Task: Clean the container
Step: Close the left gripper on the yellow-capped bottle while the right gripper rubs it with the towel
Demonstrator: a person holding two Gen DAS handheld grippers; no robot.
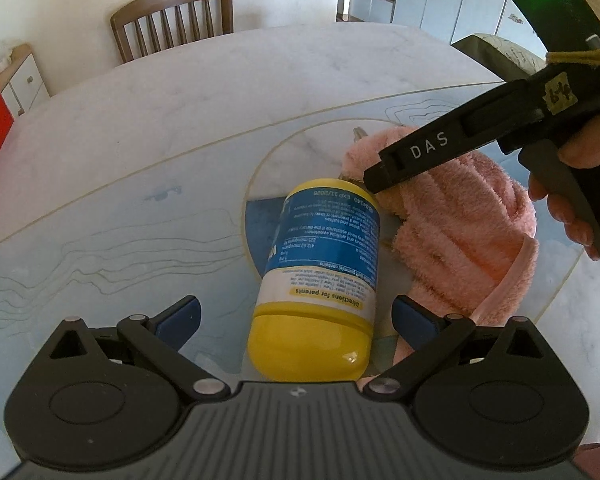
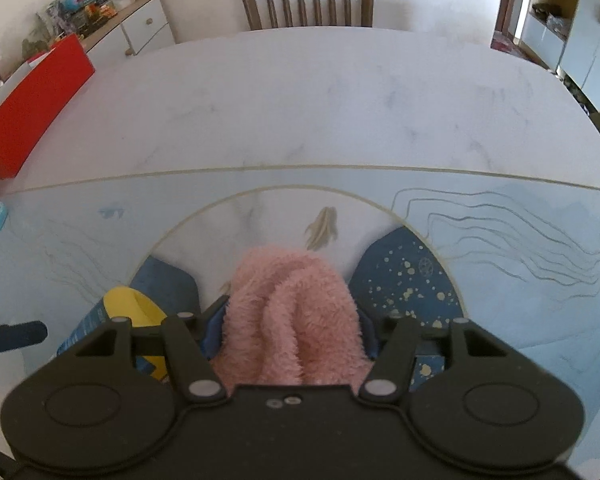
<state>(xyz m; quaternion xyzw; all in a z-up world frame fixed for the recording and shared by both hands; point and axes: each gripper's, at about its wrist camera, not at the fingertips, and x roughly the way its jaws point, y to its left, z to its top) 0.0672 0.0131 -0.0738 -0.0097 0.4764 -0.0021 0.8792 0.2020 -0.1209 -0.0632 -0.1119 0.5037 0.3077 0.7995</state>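
yellow container (image 1: 316, 276) lying sideways, blue label

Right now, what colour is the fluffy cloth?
The fluffy cloth is pink, clearest in the left wrist view.

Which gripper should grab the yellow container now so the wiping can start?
Left. The left gripper is open with its fingers either side of the lying yellow container, not yet touching. The right gripper is shut on the pink cloth, so it should probably do the wiping.
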